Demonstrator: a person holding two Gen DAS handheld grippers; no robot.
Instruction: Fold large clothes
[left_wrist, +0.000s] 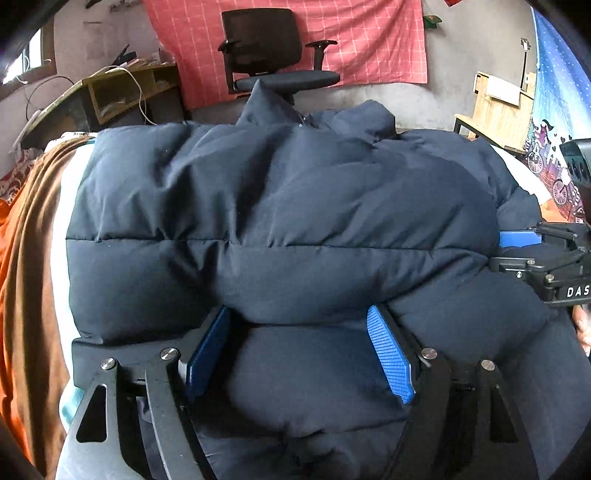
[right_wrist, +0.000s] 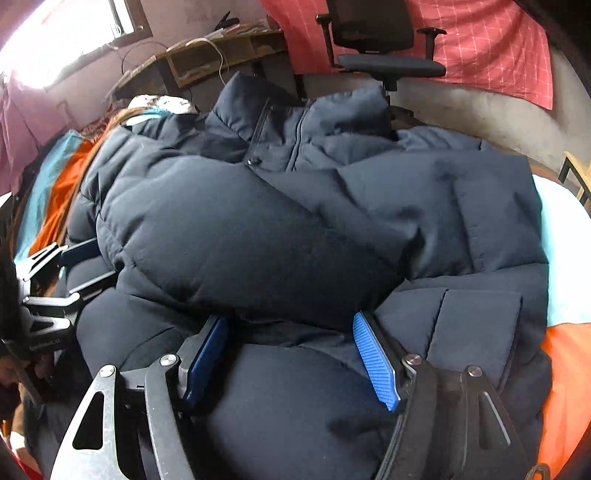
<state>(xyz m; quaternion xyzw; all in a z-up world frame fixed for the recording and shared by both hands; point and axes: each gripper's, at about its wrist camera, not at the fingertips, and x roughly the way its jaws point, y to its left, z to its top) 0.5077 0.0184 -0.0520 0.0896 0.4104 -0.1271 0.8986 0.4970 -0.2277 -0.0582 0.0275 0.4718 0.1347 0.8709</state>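
A dark navy puffer jacket (left_wrist: 280, 206) lies bunched on the bed and fills both views (right_wrist: 295, 229). Its collar and zipper (right_wrist: 295, 136) point toward the far side. My left gripper (left_wrist: 301, 321) is open, its blue pads (left_wrist: 389, 354) spread wide, with a puffy fold of the jacket bulging between them. My right gripper (right_wrist: 291, 325) is open too, blue pads (right_wrist: 375, 360) apart over jacket fabric. Each gripper shows in the other's view: the right one at the right edge (left_wrist: 546, 254), the left one at the left edge (right_wrist: 62, 273).
An orange and brown cloth (left_wrist: 26, 280) lies left of the jacket, with white and light blue bedding (right_wrist: 565, 258) on the right. A black office chair (left_wrist: 269, 55), a cluttered desk (left_wrist: 122, 88) and a wooden stand (left_wrist: 495, 107) stand behind the bed.
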